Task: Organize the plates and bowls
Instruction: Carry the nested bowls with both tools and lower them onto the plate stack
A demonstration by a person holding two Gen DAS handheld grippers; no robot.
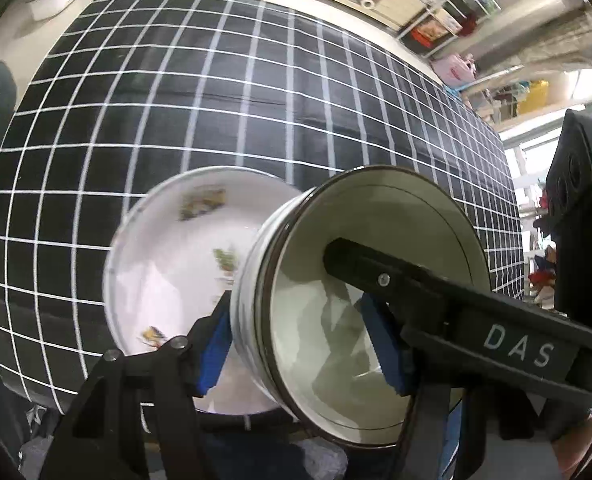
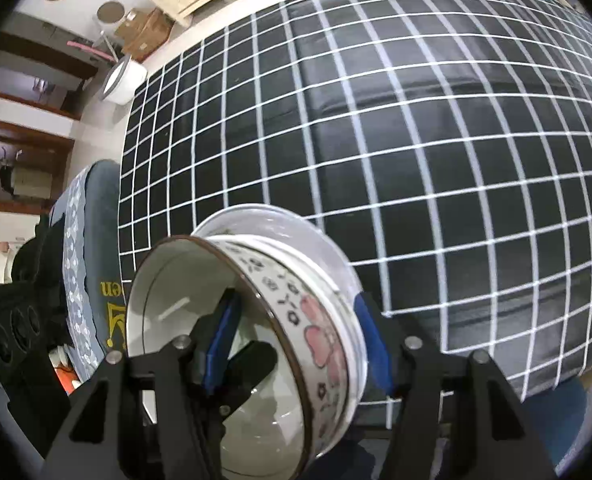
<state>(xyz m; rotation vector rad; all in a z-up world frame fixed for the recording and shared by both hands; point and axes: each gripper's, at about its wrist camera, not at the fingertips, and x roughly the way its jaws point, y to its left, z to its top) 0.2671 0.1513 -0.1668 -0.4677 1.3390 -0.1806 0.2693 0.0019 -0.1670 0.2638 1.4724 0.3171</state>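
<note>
White letters "DAS" mark the right-hand finger of the left gripper (image 1: pixel 304 332), whose blue pads clamp the wall of a bowl (image 1: pixel 360 300) held tilted above a plate (image 1: pixel 175 264) and the checked cloth (image 1: pixel 255 92). In the right wrist view, the right gripper (image 2: pixel 296 344) pinches the bowl's opposite wall, printed with pink flowers. Yellow letters "en" show on dark fabric (image 2: pixel 113 308) beside it.

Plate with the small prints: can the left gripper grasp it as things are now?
Probably not yet. The left gripper is shut on one wall of the bowl, and the right gripper grips the opposite wall. The plate lies bare, but the bowl must be put down first.
</note>
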